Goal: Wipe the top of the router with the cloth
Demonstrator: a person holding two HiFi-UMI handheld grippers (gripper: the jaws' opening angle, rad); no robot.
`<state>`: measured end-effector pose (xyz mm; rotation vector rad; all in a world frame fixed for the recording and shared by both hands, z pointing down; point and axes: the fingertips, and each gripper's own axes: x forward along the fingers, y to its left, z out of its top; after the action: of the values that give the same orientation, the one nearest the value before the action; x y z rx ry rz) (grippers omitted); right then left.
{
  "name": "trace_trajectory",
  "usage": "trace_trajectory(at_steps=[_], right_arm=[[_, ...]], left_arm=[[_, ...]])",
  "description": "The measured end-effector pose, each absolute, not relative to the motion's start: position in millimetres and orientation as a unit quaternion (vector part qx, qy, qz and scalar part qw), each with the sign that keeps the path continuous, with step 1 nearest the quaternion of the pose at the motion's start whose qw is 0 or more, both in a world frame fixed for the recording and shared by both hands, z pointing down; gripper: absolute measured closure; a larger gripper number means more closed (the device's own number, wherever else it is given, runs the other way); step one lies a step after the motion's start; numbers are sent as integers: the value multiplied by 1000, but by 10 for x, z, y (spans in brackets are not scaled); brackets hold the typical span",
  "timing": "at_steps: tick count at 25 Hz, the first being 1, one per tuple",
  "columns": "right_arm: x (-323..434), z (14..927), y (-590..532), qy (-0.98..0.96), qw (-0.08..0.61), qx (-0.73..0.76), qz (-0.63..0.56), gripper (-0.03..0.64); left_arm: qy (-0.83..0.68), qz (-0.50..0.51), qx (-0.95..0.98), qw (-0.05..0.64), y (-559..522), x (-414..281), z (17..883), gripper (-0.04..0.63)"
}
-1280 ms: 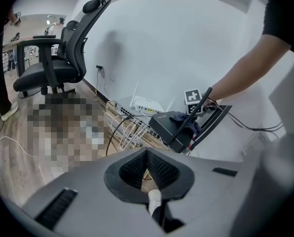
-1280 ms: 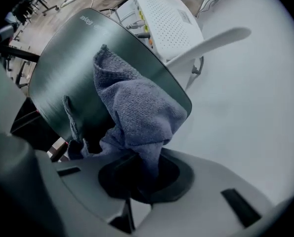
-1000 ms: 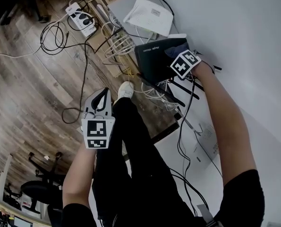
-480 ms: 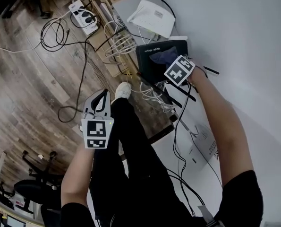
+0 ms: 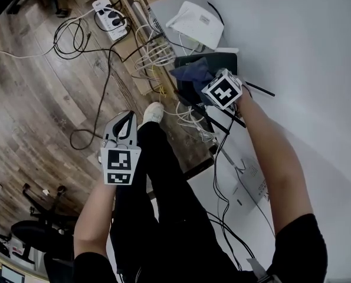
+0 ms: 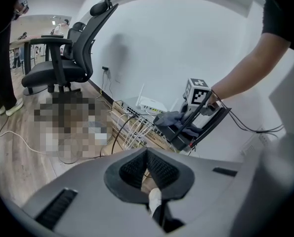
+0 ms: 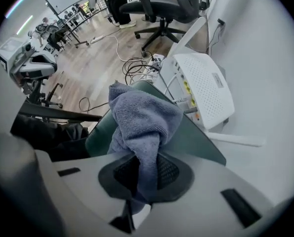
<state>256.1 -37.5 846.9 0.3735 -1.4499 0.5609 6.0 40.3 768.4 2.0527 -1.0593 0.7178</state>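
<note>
**Router half covered by the cloth, right gripper clamped on the fabric**

Router (image 5: 190, 91), a black box, lies in the upper middle of the head view, by the white wall (image 5: 305, 52) and just below a white router (image 5: 196, 23). Most of its top is hidden there by the blue-grey cloth (image 5: 191, 75) and by the marker cube of the right gripper (image 7: 144, 174). Only a dark strip shows at its left and far edges, and thin black antennas (image 5: 259, 89) poke out past the cube.

In the right gripper view the jaws are pinched onto a fold of the cloth. The rest bunches up ahead of them and rests on the router's dark top, whose near part is cut off by the gripper body. How much of the cloth lies flat cannot be made out.

The left gripper (image 6: 147, 169) hangs well apart, at the lower left of the head view over the wooden floor (image 5: 39, 99). Its jaws are pressed together with nothing between them. A white shoe (image 5: 156, 112) shows just beyond its tip.

A tangle of cables (image 5: 157, 55) hides what the router sits on. A power strip (image 5: 109, 17) lies at the upper left.
</note>
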Motion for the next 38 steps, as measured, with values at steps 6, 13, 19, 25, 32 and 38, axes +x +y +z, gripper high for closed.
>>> trace_trajectory(at_steps=[6, 13, 19, 25, 32, 38], right_arm=[[2188, 8469, -421, -702, 653, 144, 246, 589], [1794, 8302, -664, -759, 603, 151, 196, 589], [1862, 7409, -1285, -808, 498, 290, 124, 589], [2324, 5979, -1380, -800, 355, 467, 125, 589], [2300, 4444, -618, -781, 227, 567, 129, 589], [2116, 3303, -293, -764, 110, 623, 129, 589]], left_arm=[[-417, 280, 789, 354, 435, 16, 7667, 594], [-428, 268, 788, 353, 312, 55, 7507, 594], [-449, 238, 797, 326, 31, 175, 6974, 594], [-481, 192, 796, 314, -304, 232, 6008, 594], [-505, 144, 806, 274, -452, 148, 4510, 594], [-461, 145, 853, 198, -381, 335, 3324, 594]])
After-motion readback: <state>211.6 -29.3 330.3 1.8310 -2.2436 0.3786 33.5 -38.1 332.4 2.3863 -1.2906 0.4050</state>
